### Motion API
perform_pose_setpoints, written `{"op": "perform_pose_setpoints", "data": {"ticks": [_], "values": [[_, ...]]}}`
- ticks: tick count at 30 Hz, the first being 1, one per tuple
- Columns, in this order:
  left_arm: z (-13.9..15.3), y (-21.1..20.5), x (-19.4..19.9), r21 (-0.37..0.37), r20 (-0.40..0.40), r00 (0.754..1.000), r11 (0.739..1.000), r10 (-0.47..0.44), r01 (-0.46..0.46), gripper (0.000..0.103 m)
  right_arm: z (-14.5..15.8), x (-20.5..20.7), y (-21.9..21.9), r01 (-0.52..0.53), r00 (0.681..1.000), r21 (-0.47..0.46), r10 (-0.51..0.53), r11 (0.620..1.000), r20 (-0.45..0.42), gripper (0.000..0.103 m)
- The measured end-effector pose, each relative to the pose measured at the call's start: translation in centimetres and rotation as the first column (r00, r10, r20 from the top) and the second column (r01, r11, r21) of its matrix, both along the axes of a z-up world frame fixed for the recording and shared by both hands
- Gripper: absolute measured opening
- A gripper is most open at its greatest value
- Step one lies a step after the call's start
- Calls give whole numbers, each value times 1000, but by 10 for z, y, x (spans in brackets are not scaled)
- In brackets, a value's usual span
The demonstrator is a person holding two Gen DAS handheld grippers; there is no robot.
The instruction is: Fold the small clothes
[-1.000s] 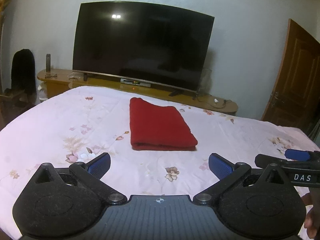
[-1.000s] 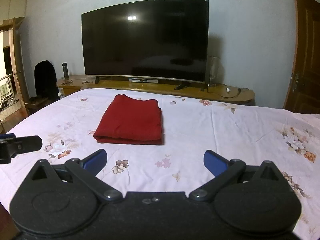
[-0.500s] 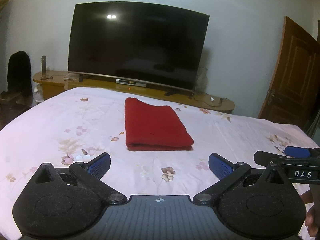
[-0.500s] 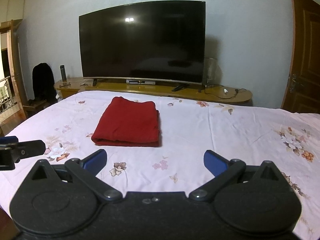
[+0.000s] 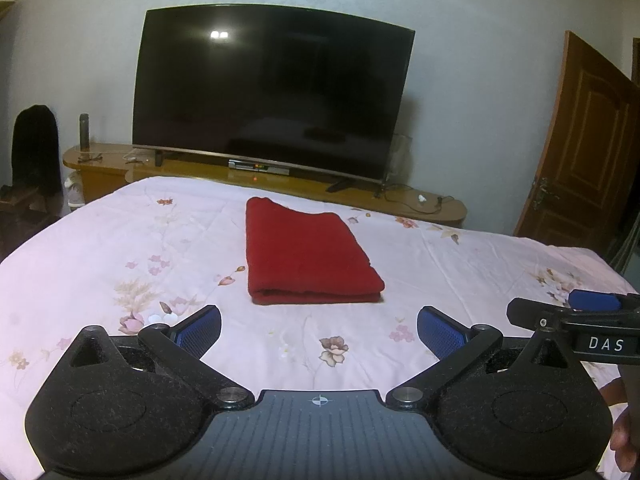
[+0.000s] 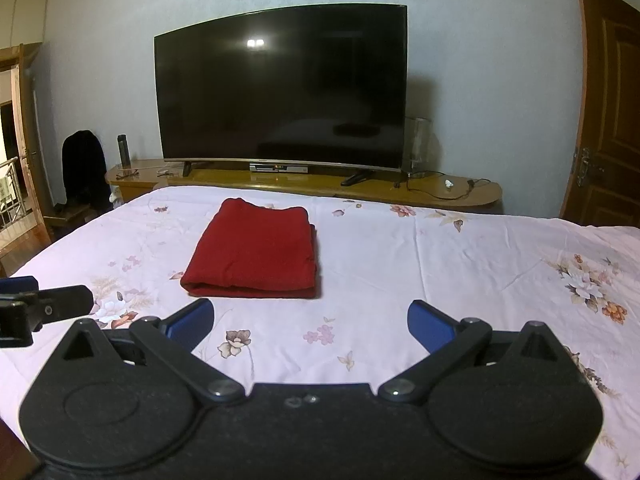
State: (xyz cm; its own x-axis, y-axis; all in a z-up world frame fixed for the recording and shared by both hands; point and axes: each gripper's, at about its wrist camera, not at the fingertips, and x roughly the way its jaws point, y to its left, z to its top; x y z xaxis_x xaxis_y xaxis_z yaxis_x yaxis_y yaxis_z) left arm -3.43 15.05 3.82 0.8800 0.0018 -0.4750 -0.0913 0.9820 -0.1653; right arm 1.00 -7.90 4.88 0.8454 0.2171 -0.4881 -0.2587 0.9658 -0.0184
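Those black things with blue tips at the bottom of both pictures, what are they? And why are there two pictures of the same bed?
They are grabbing tools, a bit like big tongs, and a person holds one in each hand. Each carries a small camera looking forward, so you get two pictures: one from the left tool, one from the right tool. Each tool also peeks into the edge of the other's picture. Both are wide open and hold nothing. Ahead lies a bed with a pink flowered sheet, and on it a red cloth, already folded into a neat rectangle. Behind the bed a big dark television stands on a wooden cabinet.
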Motion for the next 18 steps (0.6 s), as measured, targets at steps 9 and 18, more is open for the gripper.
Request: {"op": "perform_pose_setpoints", "data": {"ticks": [9, 18], "values": [[0, 1, 2, 5, -4, 1000, 1000, -6, 6, 103, 1, 1, -2, 3, 1000, 7, -3, 1000, 0, 102], [0, 3, 1, 6, -1, 1000, 1000, -5, 6, 103, 1, 1, -2, 4, 1000, 8, -4, 1000, 1, 102]]}}
